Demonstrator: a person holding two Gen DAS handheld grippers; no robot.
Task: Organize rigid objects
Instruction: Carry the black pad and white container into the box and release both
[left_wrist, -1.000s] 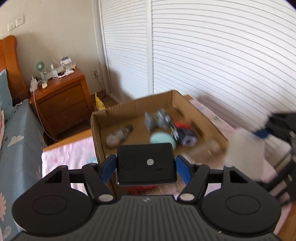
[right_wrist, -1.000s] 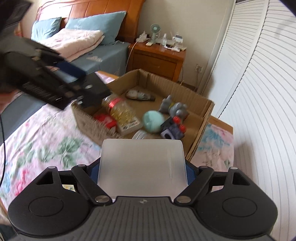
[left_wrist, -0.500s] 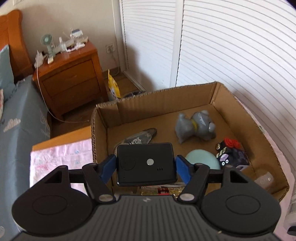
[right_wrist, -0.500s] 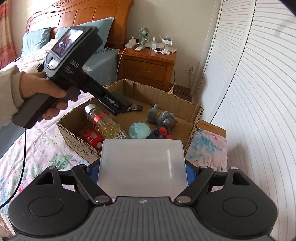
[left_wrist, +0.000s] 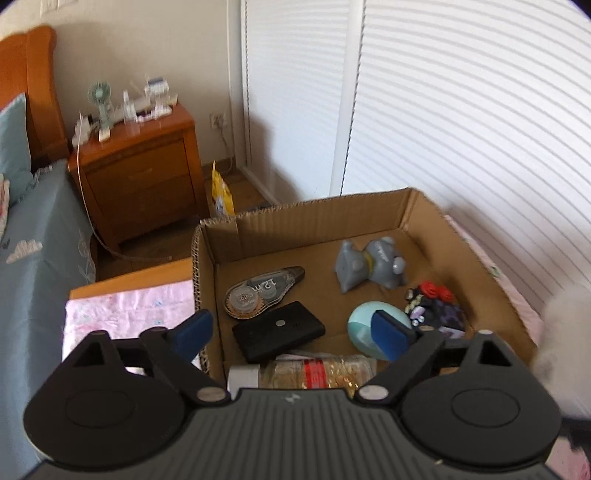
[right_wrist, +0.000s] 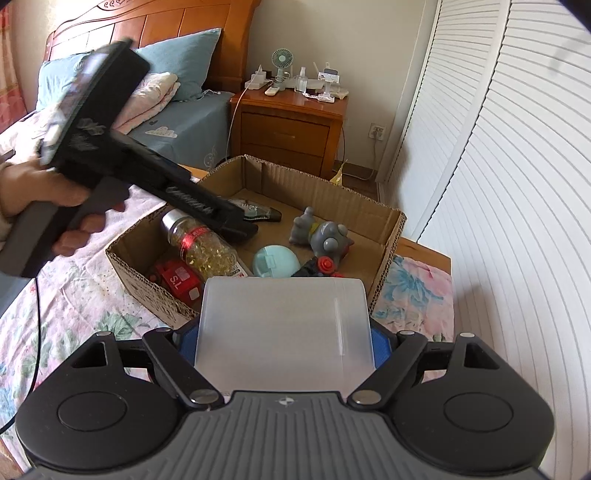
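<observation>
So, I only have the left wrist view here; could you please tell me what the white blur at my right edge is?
Observer: It is a frosted white plastic box, clamped between the jaws of the right gripper.
Operator: Thank you. Is there anything in the carton that the black housing at the bottom of my picture hides from me?
Observer: Yes, a red item marked "SL" lies in the near corner of the cardboard box, right beside the capsule bottle.
</observation>
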